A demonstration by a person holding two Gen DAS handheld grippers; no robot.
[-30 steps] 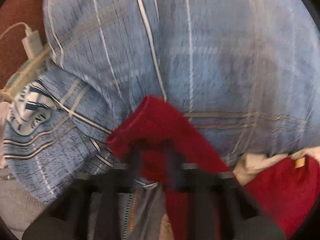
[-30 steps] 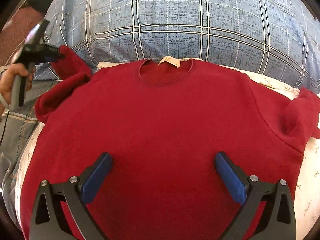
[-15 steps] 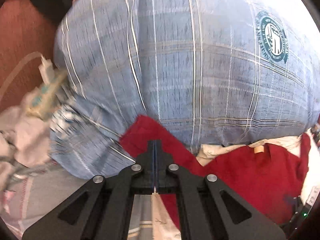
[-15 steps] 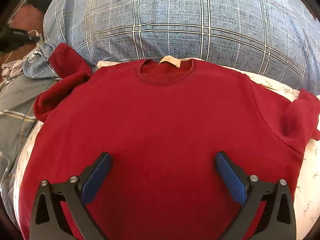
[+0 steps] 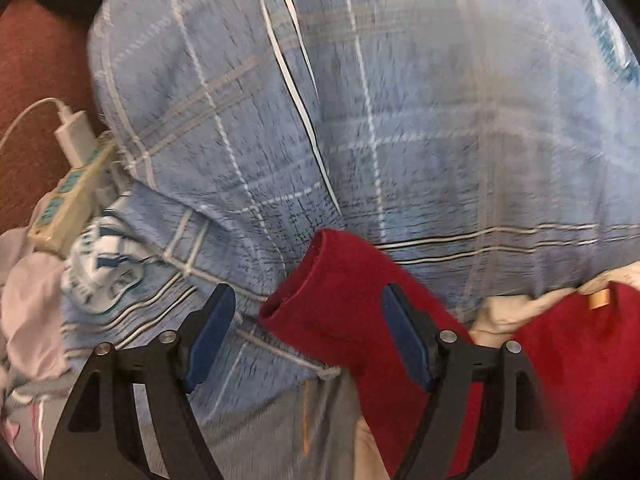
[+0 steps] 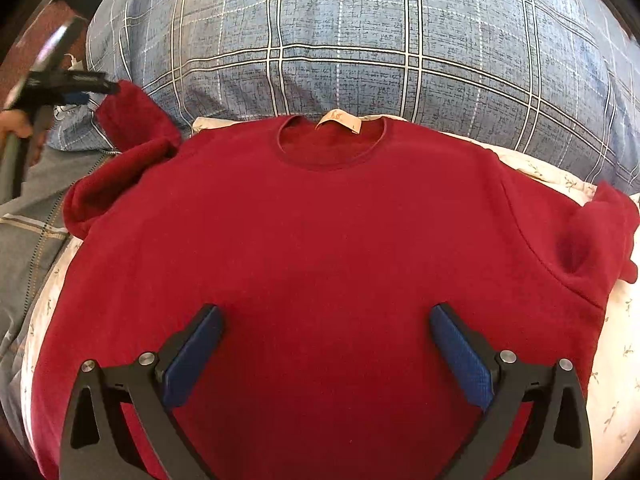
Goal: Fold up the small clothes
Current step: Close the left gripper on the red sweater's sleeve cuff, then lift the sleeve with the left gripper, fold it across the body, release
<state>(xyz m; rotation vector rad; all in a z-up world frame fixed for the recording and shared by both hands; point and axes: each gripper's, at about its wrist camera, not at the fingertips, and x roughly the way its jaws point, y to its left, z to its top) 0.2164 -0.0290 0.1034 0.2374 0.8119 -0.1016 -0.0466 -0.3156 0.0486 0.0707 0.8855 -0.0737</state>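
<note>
A dark red sweater lies flat, front up, on a white floral sheet, its collar and tan label toward the pillow. Its left sleeve bends up onto the pillow's foot. In the left wrist view that sleeve's cuff lies between the fingers of my left gripper. The jaws are opening and the blue pads do not press on the cloth. My right gripper hangs open over the sweater's lower body, holding nothing. The other sleeve is bunched at the right.
A big blue plaid pillow fills the far side. Left of it lie a power strip with a white charger, a pale pink cloth and a grey quilt. A hand holds the left gripper.
The left gripper was shut at the red cuff, drew back still shut, and now sits at the cuff again with its jaws wide apart. The right gripper and the sweater's body have not moved.
</note>
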